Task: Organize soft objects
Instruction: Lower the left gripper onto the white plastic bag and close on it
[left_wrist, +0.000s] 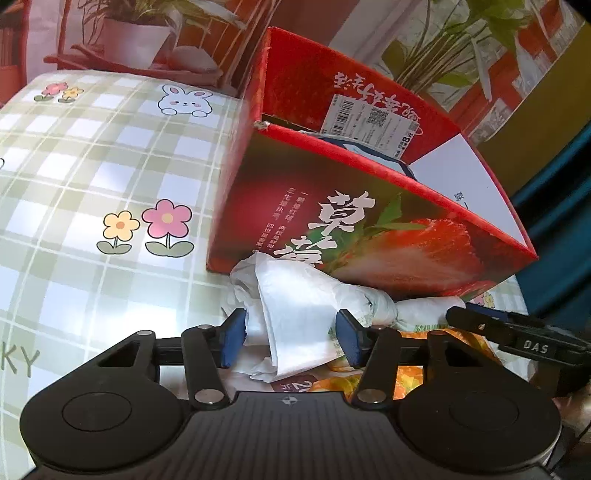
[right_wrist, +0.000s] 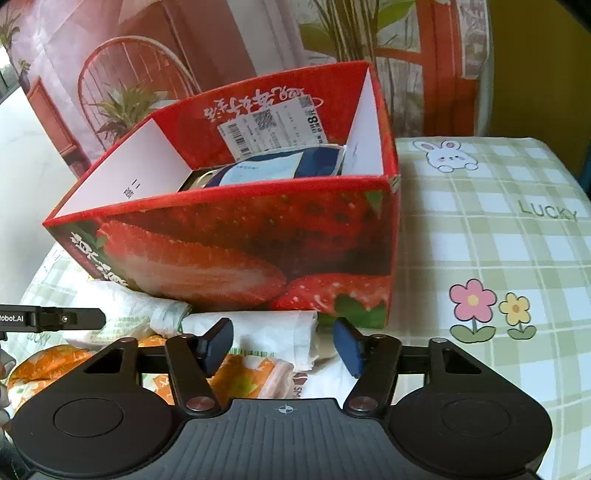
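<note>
While both grippers, left and right, gape wide over the wrap, pinch mid-bundle, then lift toward the box at twelve o'clock.

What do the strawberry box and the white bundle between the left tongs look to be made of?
Strawberry box: printed cardboard with a slightly glossy outside; the plain white inner walls and a frayed corner suggest paperboard. White bundle between the open left tongs: thin crinkled plastic film, likely a wrapped tissue or wipes pack; the creases and soft sheen suggest so.
</note>
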